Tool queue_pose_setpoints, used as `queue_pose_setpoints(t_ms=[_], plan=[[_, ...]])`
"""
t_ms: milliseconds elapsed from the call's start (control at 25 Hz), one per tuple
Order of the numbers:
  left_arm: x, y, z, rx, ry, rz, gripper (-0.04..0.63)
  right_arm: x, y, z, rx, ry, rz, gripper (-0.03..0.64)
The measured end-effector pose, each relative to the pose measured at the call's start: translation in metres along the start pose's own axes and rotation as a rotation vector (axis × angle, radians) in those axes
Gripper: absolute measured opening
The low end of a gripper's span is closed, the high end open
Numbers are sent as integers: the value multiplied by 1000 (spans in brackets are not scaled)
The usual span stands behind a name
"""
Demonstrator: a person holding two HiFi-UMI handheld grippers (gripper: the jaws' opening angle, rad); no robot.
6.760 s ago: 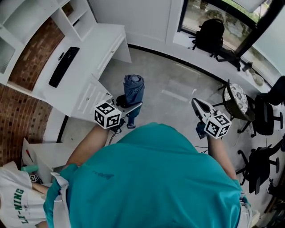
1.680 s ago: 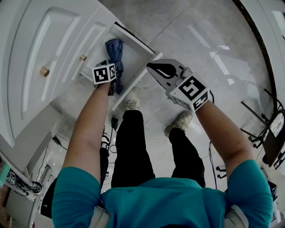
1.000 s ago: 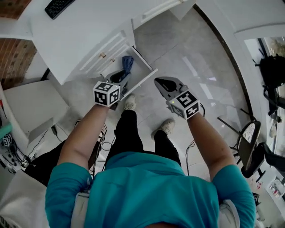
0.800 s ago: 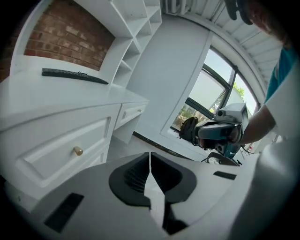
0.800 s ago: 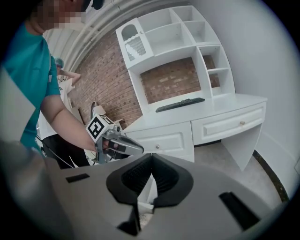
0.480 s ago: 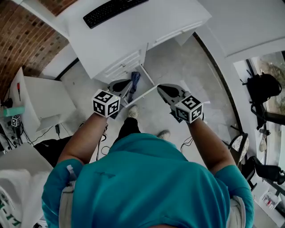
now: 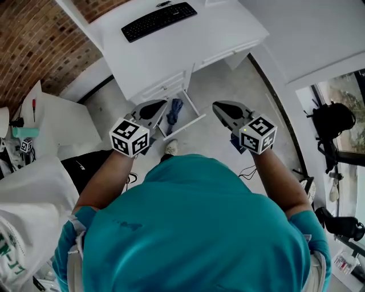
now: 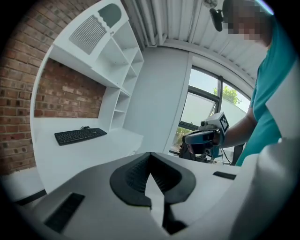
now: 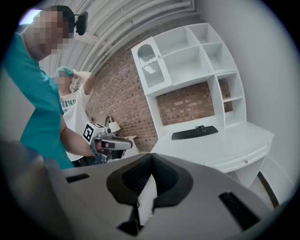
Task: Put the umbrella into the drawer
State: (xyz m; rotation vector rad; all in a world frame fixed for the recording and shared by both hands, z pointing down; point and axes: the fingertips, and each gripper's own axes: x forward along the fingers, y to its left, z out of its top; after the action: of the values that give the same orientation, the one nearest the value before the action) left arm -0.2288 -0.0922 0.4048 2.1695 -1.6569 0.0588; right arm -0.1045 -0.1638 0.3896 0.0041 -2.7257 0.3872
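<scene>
The blue folded umbrella (image 7: 174,110) lies in the open bottom drawer (image 7: 193,117) of the white desk (image 7: 188,45), far below both grippers. My left gripper (image 7: 158,106) is held up in the air over the drawer's left side, shut with nothing in it. My right gripper (image 7: 220,107) hangs at the same height to the right of the drawer, jaws together and empty. In the left gripper view the left gripper (image 8: 151,165) points level across the desk top, with the right gripper (image 8: 200,137) beside it. The right gripper view shows the right gripper (image 9: 149,172) and the left gripper (image 9: 114,143).
A black keyboard (image 7: 158,13) lies on the desk top under white shelves (image 9: 187,51) on a brick wall (image 7: 34,45). A second person in a white shirt (image 7: 17,239) stands at the lower left. A black backpack (image 7: 326,121) sits by the window at the right.
Both grippers have risen from beside the drawer to about desk height. The left jaws, open a second ago, are now shut. The umbrella stays in the drawer.
</scene>
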Motion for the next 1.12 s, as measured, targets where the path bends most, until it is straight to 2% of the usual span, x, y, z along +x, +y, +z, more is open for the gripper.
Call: queue_pose_setpoints(t_ms=[160,320,480,1120], plan=[[-8,-13,17,30,-18,-5,15,-14,7,19,-30,-31,12,23],[-8,-19,23,41,-30,-7,15,-22,6,19,-36,-44,9,23],[-2,-20,22,42,-29,-8,15,-24,-5,15,-6,-45,-9,23],[8,-25,13,20,-26,-25,15,-26,-8,8,-26,-19,-15,21]])
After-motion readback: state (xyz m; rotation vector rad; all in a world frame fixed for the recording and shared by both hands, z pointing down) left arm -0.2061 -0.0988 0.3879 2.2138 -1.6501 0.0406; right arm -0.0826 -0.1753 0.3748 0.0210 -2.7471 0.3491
